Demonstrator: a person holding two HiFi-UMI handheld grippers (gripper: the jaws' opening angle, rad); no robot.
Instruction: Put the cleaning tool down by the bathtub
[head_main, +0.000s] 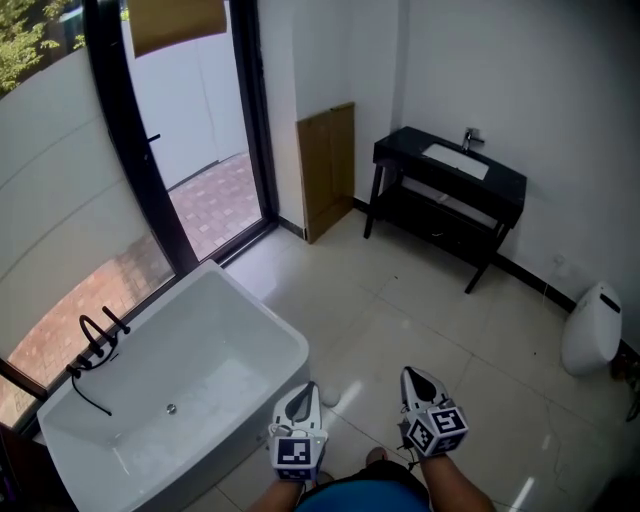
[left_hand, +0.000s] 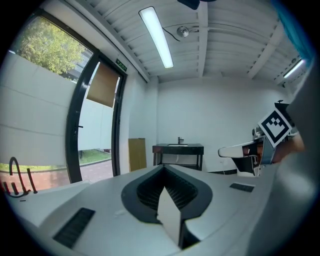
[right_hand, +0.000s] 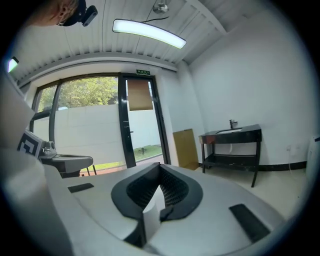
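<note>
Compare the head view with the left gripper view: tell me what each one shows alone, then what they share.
Only the head view: the white bathtub basin, the toilet by the right wall, and the tiled floor.

Only the left gripper view: the ceiling light and, close up, the left gripper with its jaws together and nothing between them.

Both: the black vanity with its sink, the brown panel leaning on the wall, the glass door, the black tub faucet, and the right gripper.
</note>
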